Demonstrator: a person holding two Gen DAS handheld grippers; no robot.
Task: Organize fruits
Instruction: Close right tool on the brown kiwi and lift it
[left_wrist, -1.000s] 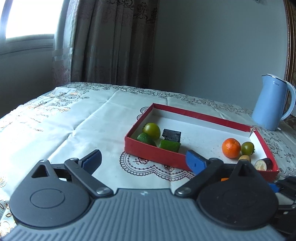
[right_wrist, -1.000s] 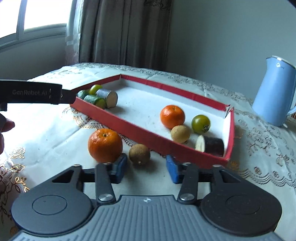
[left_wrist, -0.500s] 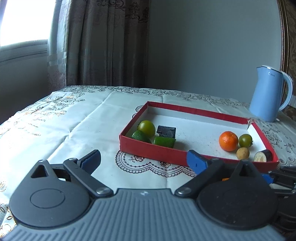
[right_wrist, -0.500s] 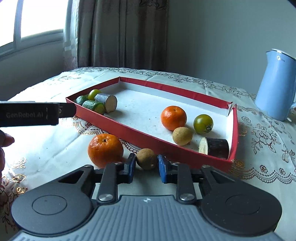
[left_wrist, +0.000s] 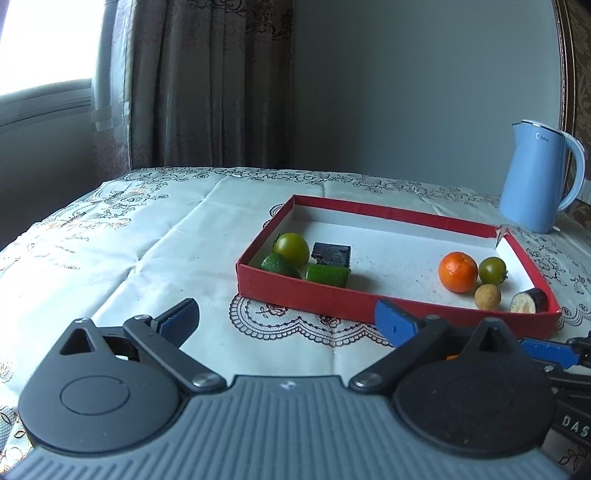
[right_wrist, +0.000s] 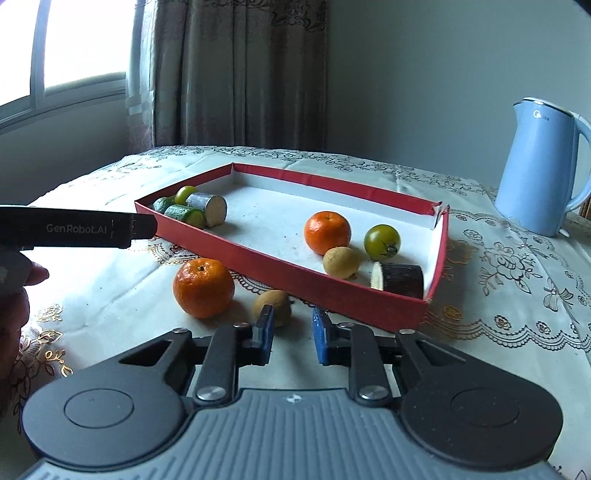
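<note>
A red box (right_wrist: 258, 254) holds an orange (right_wrist: 327, 232), a green tomato (right_wrist: 382, 242), a small brown fruit (right_wrist: 340, 262) and an eggplant piece (right_wrist: 400, 280) at its right end. Cucumber pieces (right_wrist: 184, 213) and other green items lie at its left end. On the cloth in front of the box sit a second orange (right_wrist: 204, 288) and another brown fruit (right_wrist: 282, 308). My right gripper (right_wrist: 291, 326) is shut to a narrow gap; that fruit lies just past its left fingertip, not between the pads. My left gripper (left_wrist: 284, 314) hovers before the box (left_wrist: 369, 301), jaws opening wide and empty.
A light blue kettle (right_wrist: 543, 170) stands on the patterned tablecloth right of the box. The left gripper's black body (right_wrist: 74, 230) and a person's hand (right_wrist: 18, 295) reach in from the left edge of the right wrist view. Curtains and a window stand behind the table.
The right gripper's jaws closed in. The brown fruit sat between the pads half a second ago and now lies off the left fingertip. The left gripper stays wide.
</note>
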